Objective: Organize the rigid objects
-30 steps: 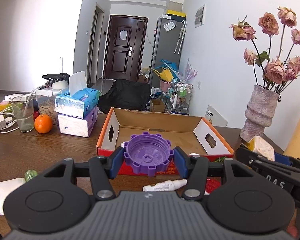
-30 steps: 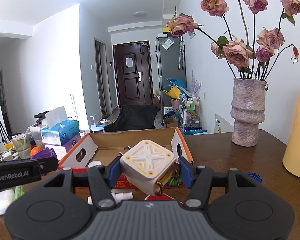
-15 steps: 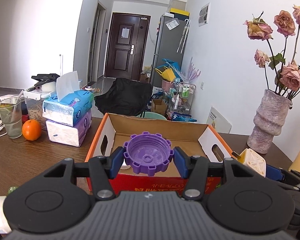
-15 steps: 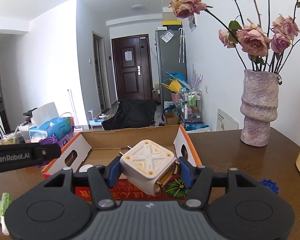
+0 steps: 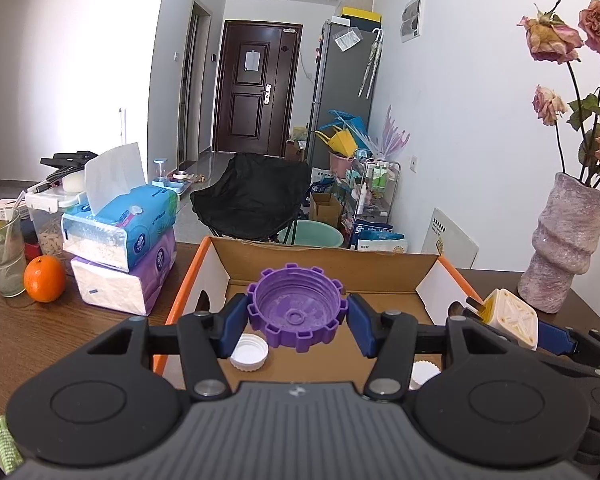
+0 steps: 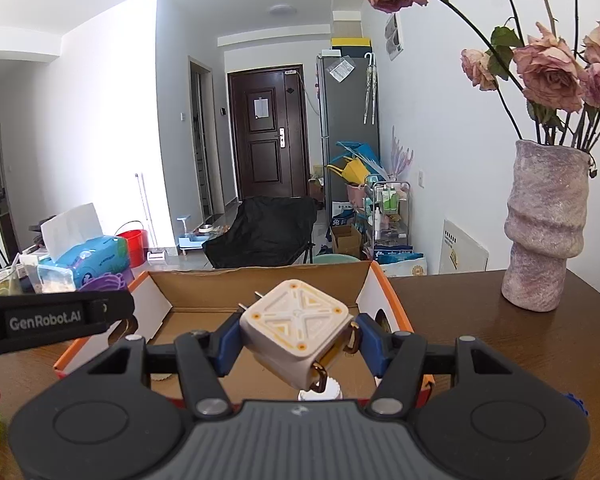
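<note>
- Purple plastic: a big notched cap (image 5: 297,312) sits clamped between the fingers (image 5: 236,322) of the left gripper (image 5: 297,322), held over the open cardboard box (image 5: 328,256), its hollow side facing the camera.
- The right gripper (image 6: 296,338) has its fingers (image 6: 370,340) pressed on a cream cube-shaped plug (image 6: 294,328), tilted on one corner, also above the box floor.
- Already inside the box, below the left fingers: a white bottle cap (image 5: 249,354) and another white piece (image 5: 424,372) further right, partly hidden.
- In my judgement both carries have reached the box and only the letting go is left for these two.
- More remains outside: a small blue cap (image 6: 576,402) lies on the worktop (image 6: 500,340) to the right of the right fingers, and a green item (image 5: 6,446) at the left edge.
</note>
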`<state>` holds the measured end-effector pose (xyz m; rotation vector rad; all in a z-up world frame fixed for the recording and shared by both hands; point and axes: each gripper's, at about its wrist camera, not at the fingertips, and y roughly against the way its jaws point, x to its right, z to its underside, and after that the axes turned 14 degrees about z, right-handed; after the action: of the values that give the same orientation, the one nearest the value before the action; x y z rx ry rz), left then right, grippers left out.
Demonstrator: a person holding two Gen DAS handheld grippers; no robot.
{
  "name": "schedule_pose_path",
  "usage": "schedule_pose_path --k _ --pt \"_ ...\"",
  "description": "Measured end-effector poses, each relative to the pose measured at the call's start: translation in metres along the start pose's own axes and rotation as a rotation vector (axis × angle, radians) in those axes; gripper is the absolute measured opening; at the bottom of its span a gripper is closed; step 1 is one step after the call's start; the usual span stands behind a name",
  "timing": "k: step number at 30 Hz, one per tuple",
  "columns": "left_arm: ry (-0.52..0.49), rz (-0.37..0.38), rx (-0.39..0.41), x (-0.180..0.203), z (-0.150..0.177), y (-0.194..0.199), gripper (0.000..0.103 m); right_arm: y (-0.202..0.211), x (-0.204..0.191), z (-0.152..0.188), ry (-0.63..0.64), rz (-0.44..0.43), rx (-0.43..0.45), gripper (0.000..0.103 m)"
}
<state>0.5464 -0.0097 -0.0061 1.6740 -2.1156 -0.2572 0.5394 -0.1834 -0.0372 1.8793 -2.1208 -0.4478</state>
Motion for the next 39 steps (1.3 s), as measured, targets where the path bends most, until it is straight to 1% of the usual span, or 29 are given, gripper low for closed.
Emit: schedule_pose_path --k 11,19,24,29,31,32,33,34,35,36,38,39 --pt "-0.022 -0.013 -0.004 -0.007 -0.011 -0.030 0.055 -0.038 -0.007 -0.007 0.012 0.003 -0.022 0.059" --pt "-0.020 -0.037 -0.046 -0.018 -0.012 -0.056 0.055 -0.056 -0.019 -0.008 0.041 0.013 -0.041 0.059" --pt "-0.016 -0.053 -0.075 -0.023 -0.008 -0.067 0.055 -0.068 -0.023 -0.005 0.053 0.027 -0.071 0.059" --pt "-0.018 -0.054 -0.084 -0.024 -0.005 -0.069 0.056 -0.075 -0.025 0.001 0.073 0.034 -0.105 0.059" --pt "-0.011 -0.071 -0.080 -0.025 -0.004 -0.068 0.068 -0.075 -0.025 0.001 0.078 0.043 -0.112 0.060" --pt "-0.004 -0.086 -0.072 -0.026 -0.004 -0.068 0.083 -0.074 -0.024 0.001 0.079 0.052 -0.110 0.062" --pt "0.001 -0.102 -0.063 -0.027 -0.004 -0.067 0.092 -0.073 -0.024 0.000 0.083 0.069 -0.112 0.075" --pt "0.002 -0.115 -0.057 -0.027 -0.005 -0.066 0.094 -0.072 -0.024 0.000 0.082 0.086 -0.110 0.093" --pt "0.002 -0.121 -0.055 -0.028 -0.005 -0.066 0.096 -0.070 -0.024 0.000 0.076 0.103 -0.100 0.099" --pt "0.004 -0.122 -0.054 -0.029 -0.006 -0.065 0.099 -0.068 -0.023 -0.001 0.073 0.113 -0.092 0.102" --pt "0.005 -0.132 -0.049 -0.029 -0.006 -0.064 0.103 -0.069 -0.020 -0.003 0.071 0.118 -0.101 0.103" --pt "0.002 -0.136 -0.046 -0.029 -0.007 -0.064 0.103 -0.069 -0.020 -0.003 0.069 0.119 -0.102 0.103"
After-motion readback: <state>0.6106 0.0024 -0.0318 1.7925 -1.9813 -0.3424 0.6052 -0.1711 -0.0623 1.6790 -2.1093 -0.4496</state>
